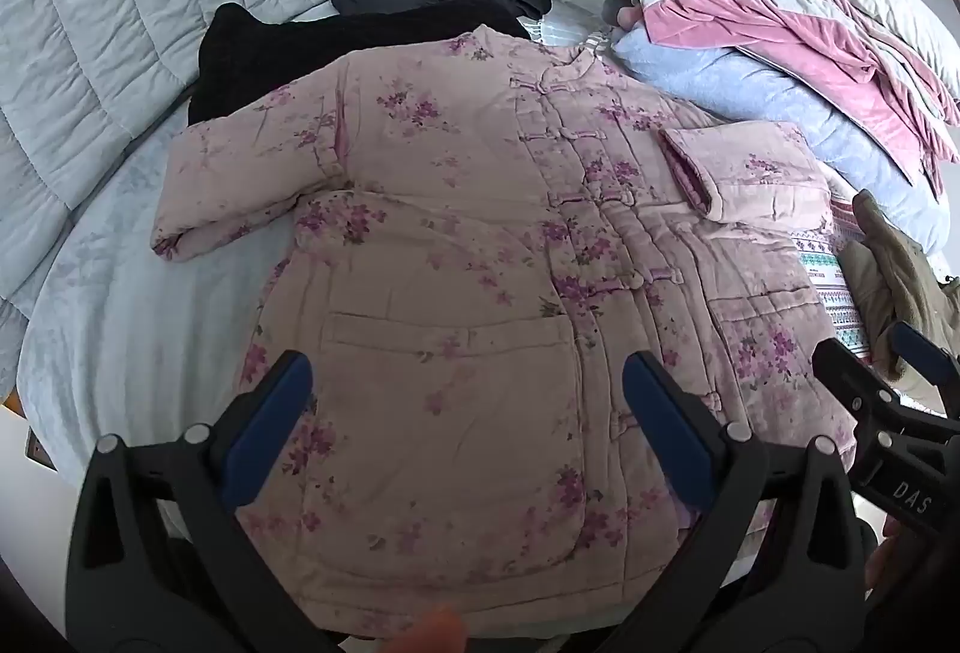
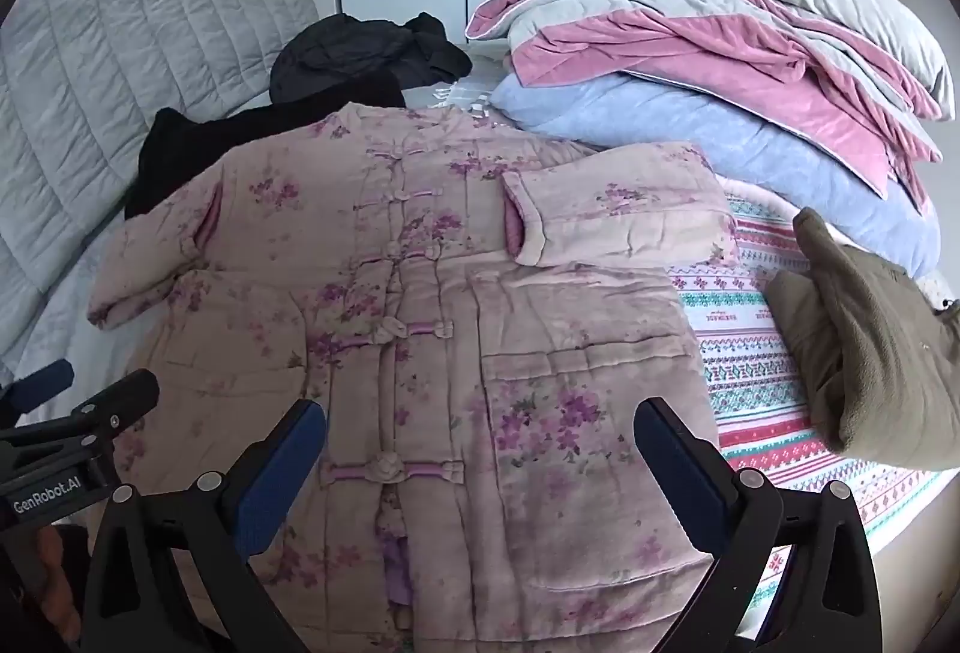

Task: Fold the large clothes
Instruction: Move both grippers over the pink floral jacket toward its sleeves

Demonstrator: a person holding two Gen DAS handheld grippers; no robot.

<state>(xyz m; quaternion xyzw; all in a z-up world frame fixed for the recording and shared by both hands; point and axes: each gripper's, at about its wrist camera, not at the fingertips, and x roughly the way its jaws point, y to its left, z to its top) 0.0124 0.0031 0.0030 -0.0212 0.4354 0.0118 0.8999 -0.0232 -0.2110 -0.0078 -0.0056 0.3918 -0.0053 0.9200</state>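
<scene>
A pink padded floral coat (image 1: 456, 233) lies front-up on the bed, buttoned down the middle; it also shows in the right wrist view (image 2: 420, 305). Its right-hand sleeve (image 2: 618, 206) is folded in across the chest; the left-hand sleeve (image 1: 240, 185) lies out to the side, bent. My left gripper (image 1: 468, 389) is open above the coat's lower left pocket, holding nothing. My right gripper (image 2: 480, 443) is open above the coat's lower right pocket, holding nothing. Each gripper shows at the edge of the other's view.
Black clothes (image 2: 360, 53) lie beyond the coat's collar. A stack of pink, grey and blue bedding (image 2: 720, 71) stands at the right. An olive garment (image 2: 864, 341) lies on a patterned sheet (image 2: 756, 389) at the right. A grey quilted headboard (image 1: 120, 23) is on the left.
</scene>
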